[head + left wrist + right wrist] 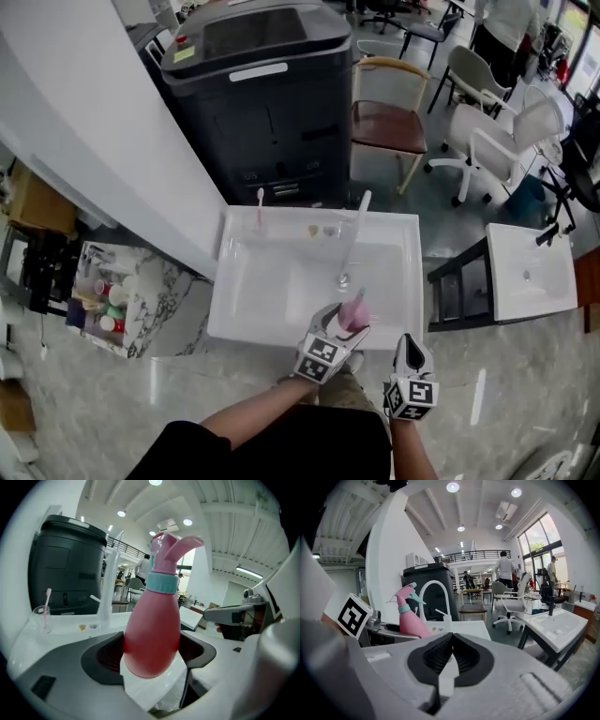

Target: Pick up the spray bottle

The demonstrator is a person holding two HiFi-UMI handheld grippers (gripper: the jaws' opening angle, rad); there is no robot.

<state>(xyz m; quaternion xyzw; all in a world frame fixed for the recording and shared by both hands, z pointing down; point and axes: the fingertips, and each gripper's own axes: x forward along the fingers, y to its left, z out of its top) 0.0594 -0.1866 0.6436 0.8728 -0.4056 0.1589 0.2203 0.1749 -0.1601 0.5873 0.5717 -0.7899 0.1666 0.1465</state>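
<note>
A pink spray bottle point(152, 630) with a teal collar and pink trigger head stands upright between the jaws of my left gripper point(152, 656), which is shut on its belly. In the head view the bottle point(353, 310) is at the near rim of the white sink point(246, 321), held by the left gripper point(345, 323). From the right gripper view the spray bottle point(408, 616) shows at the left, beside the left gripper's marker cube. My right gripper point(451, 656) is shut with nothing in it and hangs in front of the sink, right of the left one point(411, 352).
A tall faucet point(354, 234) rises from the sink's back ledge, where a toothbrush in a cup point(260, 212) stands. A large dark machine point(258, 89) is behind the sink. A second white sink point(530, 272) on a dark stand is at right; chairs point(389, 117) stand beyond.
</note>
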